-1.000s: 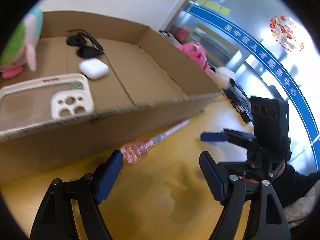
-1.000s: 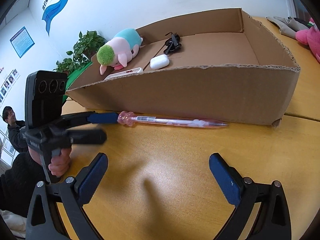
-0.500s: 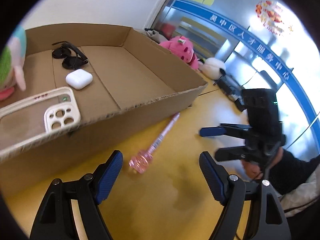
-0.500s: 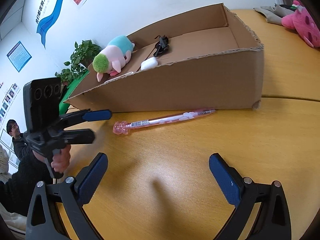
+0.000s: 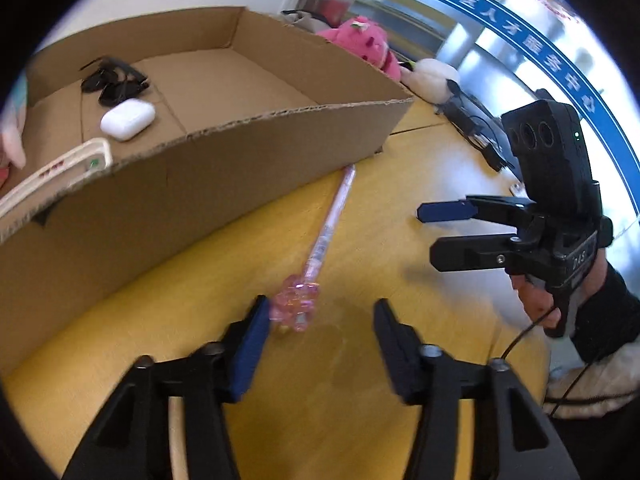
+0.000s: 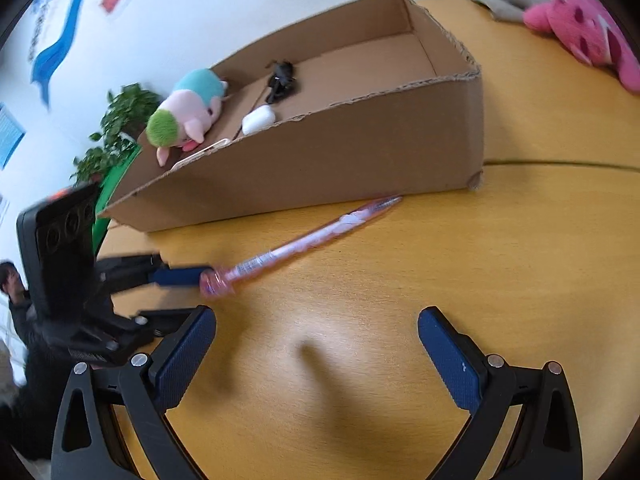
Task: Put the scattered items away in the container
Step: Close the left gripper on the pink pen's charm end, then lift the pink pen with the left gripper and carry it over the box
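Note:
A pink pen point(image 5: 328, 224) with a crystal end lies slanted on the yellow table, its tip near the corner of the cardboard box point(image 5: 240, 152). My left gripper point(image 5: 322, 308) is low over the table and its jaws are closing. The crystal end sits just inside its left finger point(image 5: 250, 344) and well clear of the right one. From the right wrist, the pen point(image 6: 304, 244) ends at the left gripper point(image 6: 188, 296). My right gripper point(image 6: 316, 320) is open and empty, short of the pen. The box point(image 6: 320, 160) holds a white earbud case point(image 5: 127, 119), black sunglasses point(image 5: 114, 80), a phone case point(image 5: 60, 168) and a plush toy point(image 6: 188, 112).
A pink plush point(image 6: 580, 32) and a white plush point(image 5: 432, 76) lie on the table beyond the box. Black cables point(image 5: 472, 128) run along the far edge. A potted plant point(image 6: 116, 132) stands behind the box. A person point(image 6: 12, 280) is at the left edge.
The pen has swung away from the box wall and now lies at an angle. My left gripper's jaws have narrowed around the crystal end. The right gripper has rolled but stayed in place.

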A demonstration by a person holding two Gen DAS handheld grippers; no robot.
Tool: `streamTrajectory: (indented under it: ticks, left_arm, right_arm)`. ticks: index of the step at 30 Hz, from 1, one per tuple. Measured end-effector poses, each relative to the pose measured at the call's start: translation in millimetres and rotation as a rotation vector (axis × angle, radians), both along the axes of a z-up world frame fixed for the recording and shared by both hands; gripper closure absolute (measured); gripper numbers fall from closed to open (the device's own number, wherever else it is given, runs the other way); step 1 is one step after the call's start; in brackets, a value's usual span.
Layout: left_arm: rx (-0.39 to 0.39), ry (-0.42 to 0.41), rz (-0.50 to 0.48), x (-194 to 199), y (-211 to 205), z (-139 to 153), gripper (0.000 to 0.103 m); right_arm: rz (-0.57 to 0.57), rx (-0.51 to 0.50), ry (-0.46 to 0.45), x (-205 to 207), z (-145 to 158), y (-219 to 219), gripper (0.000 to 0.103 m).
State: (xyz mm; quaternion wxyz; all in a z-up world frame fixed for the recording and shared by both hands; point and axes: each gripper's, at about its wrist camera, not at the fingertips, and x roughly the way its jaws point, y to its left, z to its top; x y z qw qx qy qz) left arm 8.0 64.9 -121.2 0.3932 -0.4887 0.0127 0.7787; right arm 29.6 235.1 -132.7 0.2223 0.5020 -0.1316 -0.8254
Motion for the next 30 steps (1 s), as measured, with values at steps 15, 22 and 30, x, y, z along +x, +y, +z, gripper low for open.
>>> streamTrajectory:
  ticks: [15,22,30]
  left_arm:
    - [-0.077,-0.028,0.041,35,25,2,0.082]
    - [-0.084,-0.070,0.048,49,29,4,0.082]
    - [-0.069,-0.135,0.080,69,29,5,0.082]
  right_arm:
    - [-0.135,0.362,-0.013,-43,-5,-45,0.045]
    - [-0.141,0.356,-0.041,-48,-3,-42,0.078]
    - [-0.135,0.248,-0.058,-30,12,-41,0.088]
